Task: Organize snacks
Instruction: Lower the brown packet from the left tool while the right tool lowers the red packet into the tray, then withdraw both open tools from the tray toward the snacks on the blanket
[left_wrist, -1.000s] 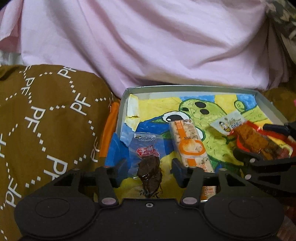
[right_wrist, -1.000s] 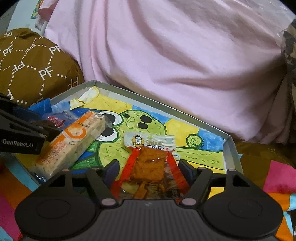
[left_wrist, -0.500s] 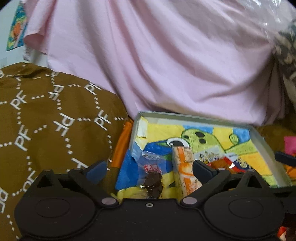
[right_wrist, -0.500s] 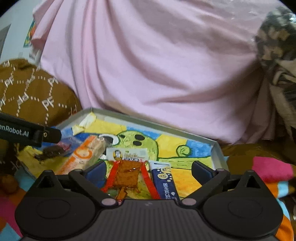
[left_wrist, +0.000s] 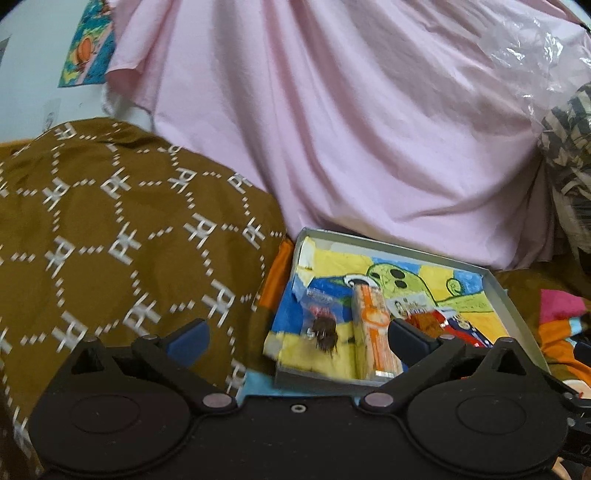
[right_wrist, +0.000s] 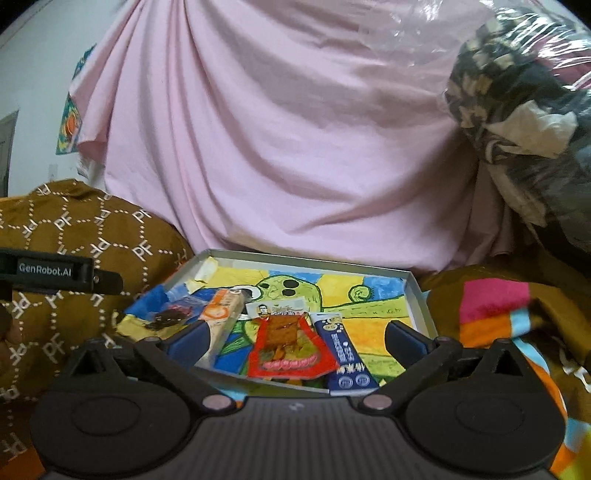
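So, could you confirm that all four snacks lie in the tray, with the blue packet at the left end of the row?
Not quite: the blue packet lies at the right end of the row, beside the red packet, as the right wrist view shows. All four snacks do lie in the tray.

A home bedroom — heaped pink sheet (right_wrist: 280, 155), brown patterned quilt (left_wrist: 122, 240), child's drawing (left_wrist: 88, 44) taped on the wall.

Backdrop: large draped pink sheet (right_wrist: 295, 147); white wall (left_wrist: 33, 74) at left bearing a colourful drawing (left_wrist: 86, 48); brown quilt (left_wrist: 110, 240) with white dotted lattice and "PF" marks; clear plastic bag (right_wrist: 524, 110) of patterned fabric at right; multicoloured blanket (right_wrist: 495, 306); soft daylight
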